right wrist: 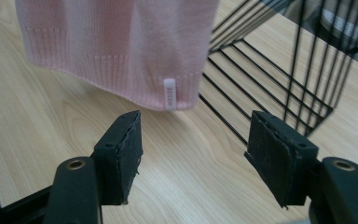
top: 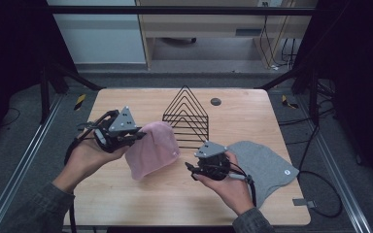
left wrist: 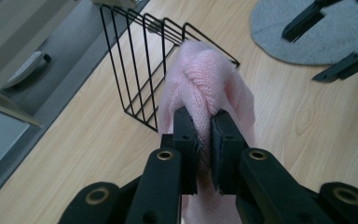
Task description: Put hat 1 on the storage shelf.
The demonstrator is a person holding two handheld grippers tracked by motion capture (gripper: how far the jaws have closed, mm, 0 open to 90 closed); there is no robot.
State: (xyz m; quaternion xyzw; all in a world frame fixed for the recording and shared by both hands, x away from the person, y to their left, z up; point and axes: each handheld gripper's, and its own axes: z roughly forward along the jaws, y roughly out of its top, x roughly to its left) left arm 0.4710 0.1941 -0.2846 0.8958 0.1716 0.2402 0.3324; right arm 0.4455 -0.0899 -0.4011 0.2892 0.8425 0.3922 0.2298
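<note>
The left gripper [left wrist: 204, 140] is pinching a bunched fold of the pink knit beanie [top: 151, 150], lifting it off the counter [top: 175, 199] beside the black wire rack [top: 187, 116], while the right gripper [right wrist: 193, 154] is gaping wide toward its soft, light, floppy ribbed hem, likely the surest hold.

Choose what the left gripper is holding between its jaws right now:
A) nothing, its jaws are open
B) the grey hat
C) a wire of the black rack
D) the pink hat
D: in the left gripper view, the left gripper has its jaws shut on bunched knit of the pink hat.
</note>
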